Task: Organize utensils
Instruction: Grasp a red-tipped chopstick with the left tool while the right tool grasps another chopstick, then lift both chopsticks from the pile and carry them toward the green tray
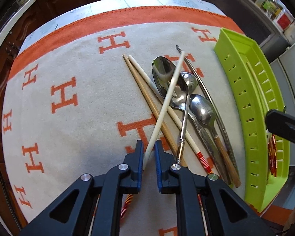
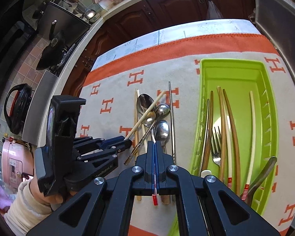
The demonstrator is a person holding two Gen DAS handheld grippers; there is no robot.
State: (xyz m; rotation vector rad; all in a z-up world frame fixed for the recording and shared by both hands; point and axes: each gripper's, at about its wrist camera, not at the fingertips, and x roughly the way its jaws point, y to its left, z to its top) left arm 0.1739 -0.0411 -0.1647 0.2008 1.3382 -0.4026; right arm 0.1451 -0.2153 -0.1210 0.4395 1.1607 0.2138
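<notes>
Left hand-held gripper [image 1: 149, 153] is clamped on a white chopstick [image 1: 168, 96], which slants up across the big spoon [image 1: 165, 74] in the pile on the counter cloth [image 1: 68, 63]. Risk: a lift could drag the spoons or pivot the stick.

Right hand-held gripper [image 2: 155, 151] is closed on a red-banded chopstick [image 2: 155, 196] beside the green tray [image 2: 269, 90]; a thin grip could let it swing.

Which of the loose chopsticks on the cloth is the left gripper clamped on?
The white chopstick lying diagonally across the big spoon. The left gripper pinches its near end; the other chopsticks lie flat beneath it, ungripped.
</notes>
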